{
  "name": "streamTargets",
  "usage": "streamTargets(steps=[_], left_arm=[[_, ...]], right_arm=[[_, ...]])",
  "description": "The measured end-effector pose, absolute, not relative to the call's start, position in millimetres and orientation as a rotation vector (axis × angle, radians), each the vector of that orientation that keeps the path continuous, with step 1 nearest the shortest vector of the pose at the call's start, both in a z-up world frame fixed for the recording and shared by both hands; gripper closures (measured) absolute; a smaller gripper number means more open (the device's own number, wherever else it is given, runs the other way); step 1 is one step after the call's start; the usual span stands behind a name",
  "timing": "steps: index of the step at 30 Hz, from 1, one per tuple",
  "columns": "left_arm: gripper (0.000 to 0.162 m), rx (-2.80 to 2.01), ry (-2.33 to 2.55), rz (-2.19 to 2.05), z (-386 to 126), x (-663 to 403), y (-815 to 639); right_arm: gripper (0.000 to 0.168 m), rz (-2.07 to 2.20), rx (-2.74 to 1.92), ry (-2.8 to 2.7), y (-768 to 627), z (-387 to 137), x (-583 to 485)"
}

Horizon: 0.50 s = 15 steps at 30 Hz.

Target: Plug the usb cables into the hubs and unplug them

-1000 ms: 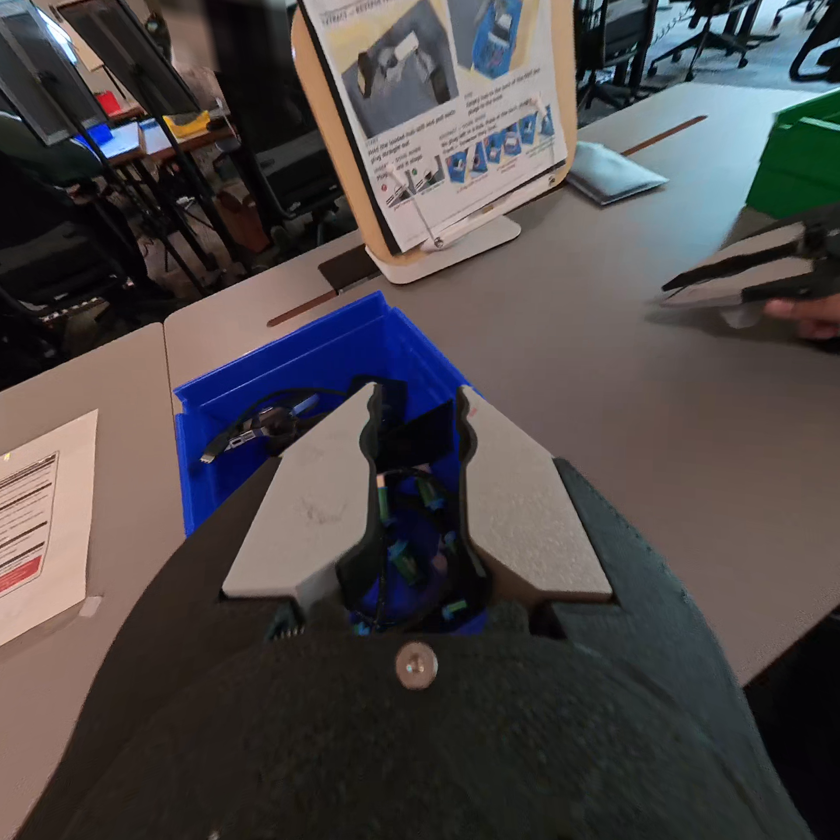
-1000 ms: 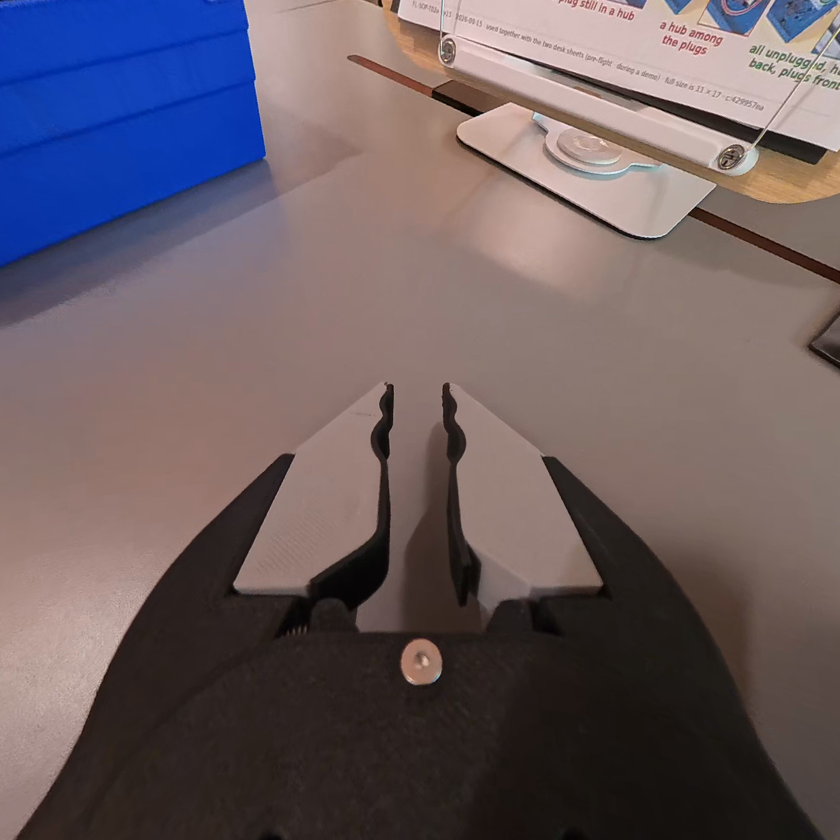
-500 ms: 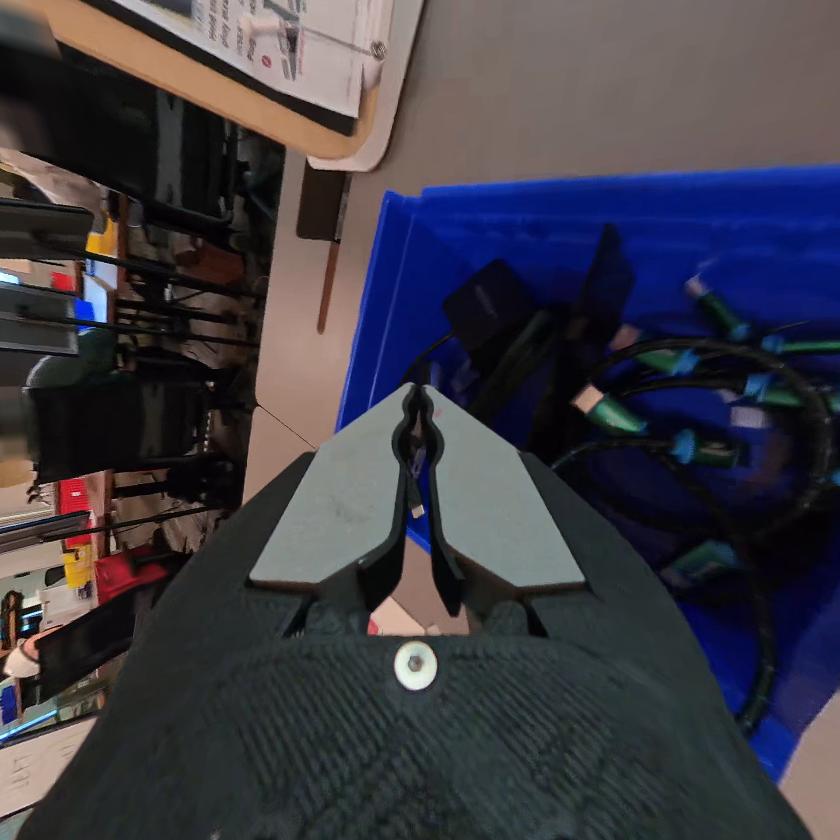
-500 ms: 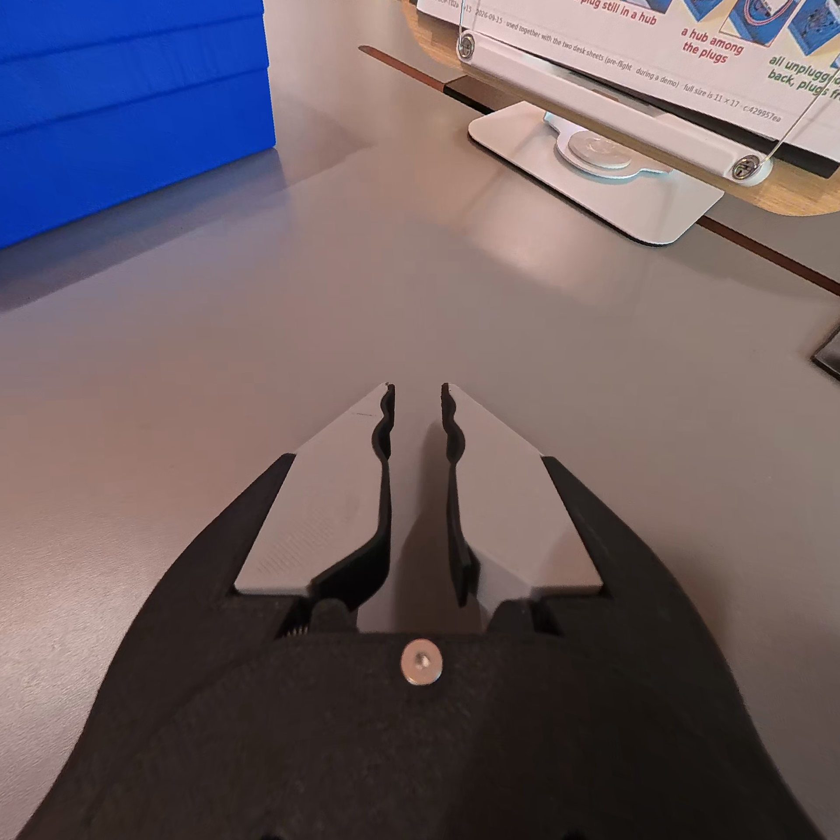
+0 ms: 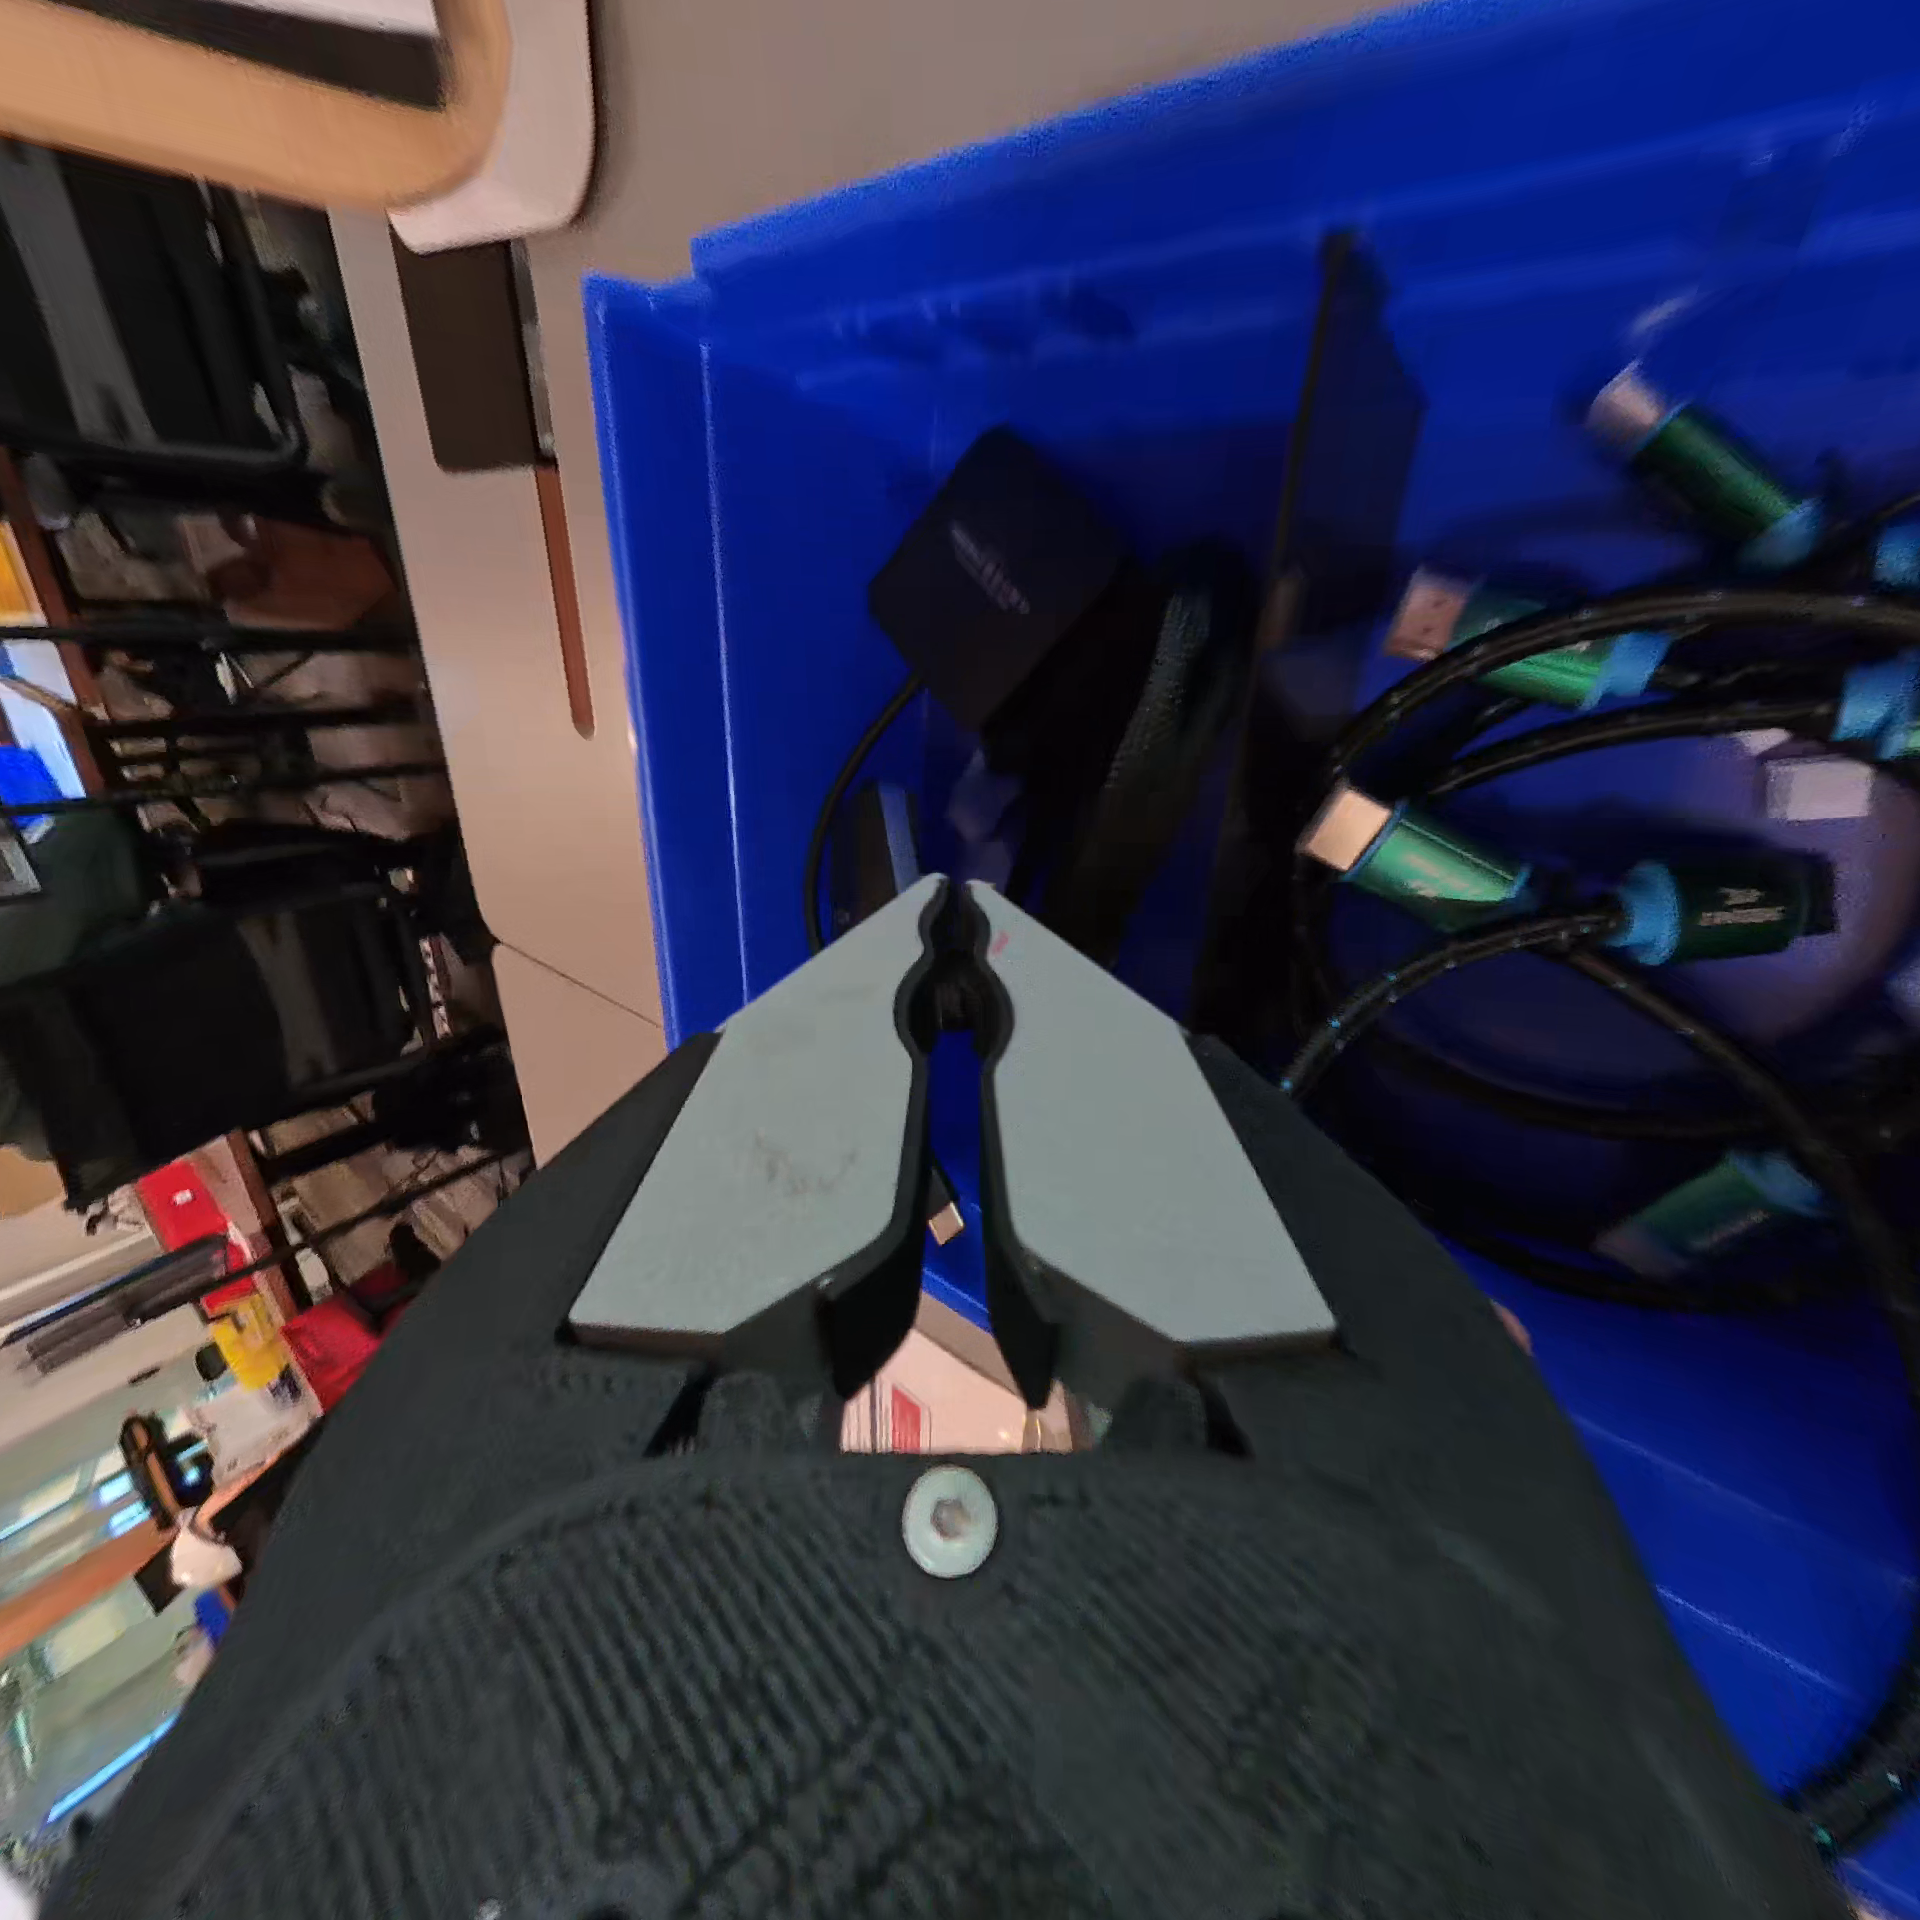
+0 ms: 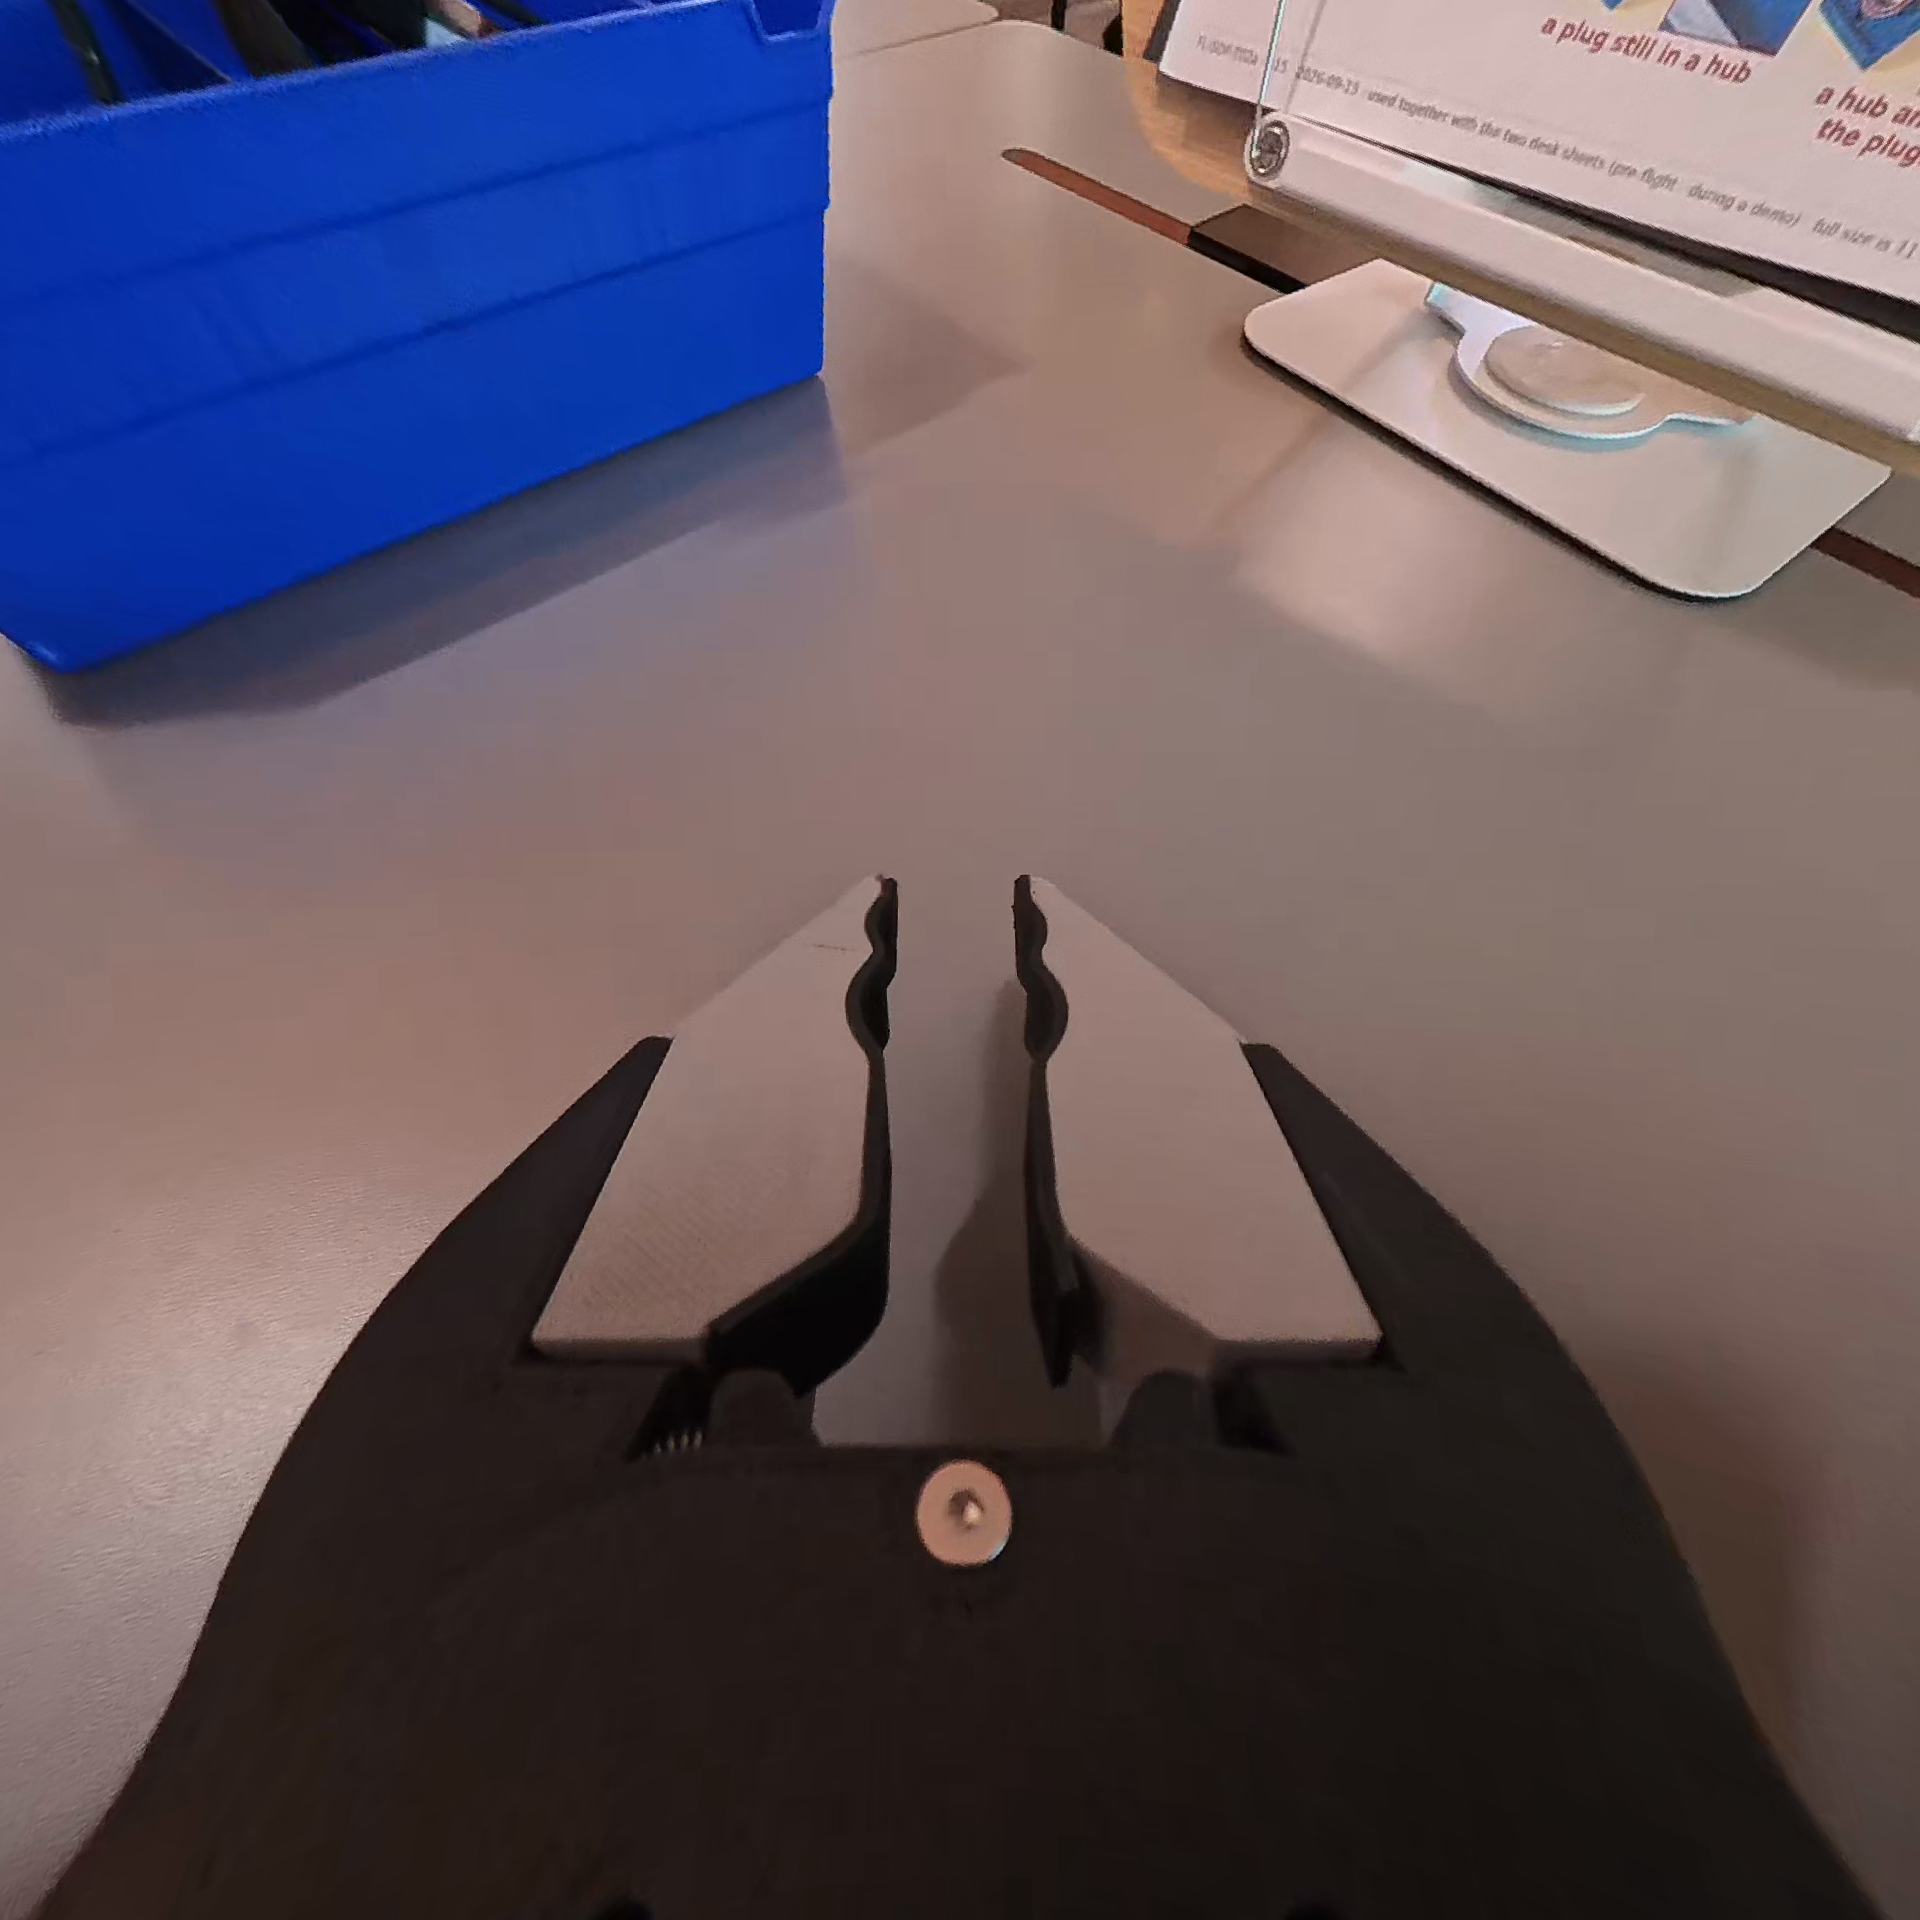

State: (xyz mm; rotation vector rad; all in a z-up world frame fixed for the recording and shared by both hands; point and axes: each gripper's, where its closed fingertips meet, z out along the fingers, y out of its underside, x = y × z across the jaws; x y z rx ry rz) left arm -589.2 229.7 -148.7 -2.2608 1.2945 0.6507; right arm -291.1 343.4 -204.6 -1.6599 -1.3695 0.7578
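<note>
The left claw (image 5: 951, 920) is pinched shut on a thin black cable (image 5: 943, 1221), just inside the near wall of the blue bin (image 5: 675, 623). In that bin a black divider (image 5: 1299, 582) separates a black hub (image 5: 987, 582) from coiled cables with green plugs (image 5: 1434, 873). The right claw (image 6: 954, 894) is narrowly parted and empty, low over the desk (image 6: 1351, 831), to the right of the bin.

The bin (image 6: 416, 312) is glossy blue plastic; the tabletop (image 6: 1039, 748) smooth, faintly sheened grey. Cables (image 5: 1558, 935) look braided, their plugs (image 5: 1423, 873) probably shiny green metal.
</note>
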Motion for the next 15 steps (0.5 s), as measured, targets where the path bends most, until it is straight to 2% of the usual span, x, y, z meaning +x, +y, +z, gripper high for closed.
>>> streamTargets(steps=[3, 4, 8, 10, 12, 15], left_arm=[[0.162, -2.311, 1.262, 0.559, -144, -585, 219], [0.155, -2.295, 1.225, 0.533, -133, -583, 218], [0.145, -2.199, 1.174, 0.529, -105, -576, 213], [0.136, -2.266, 1.246, 0.532, -123, -573, 209], [0.141, -2.319, 1.286, 0.570, -140, -574, 212], [0.137, -2.377, 1.277, 0.453, -155, -565, 213]], right_arm=[[0.147, 0.797, -1.665, -1.368, 340, -202, -291], [0.147, 0.806, -1.665, -1.364, 339, -201, -291], [0.147, 0.835, -1.646, -1.361, 336, -196, -292], [0.147, 0.836, -1.636, -1.374, 332, -196, -292], [0.147, 0.842, -1.624, -1.391, 328, -196, -294], [0.147, 0.831, -1.616, -1.391, 329, -198, -295]])
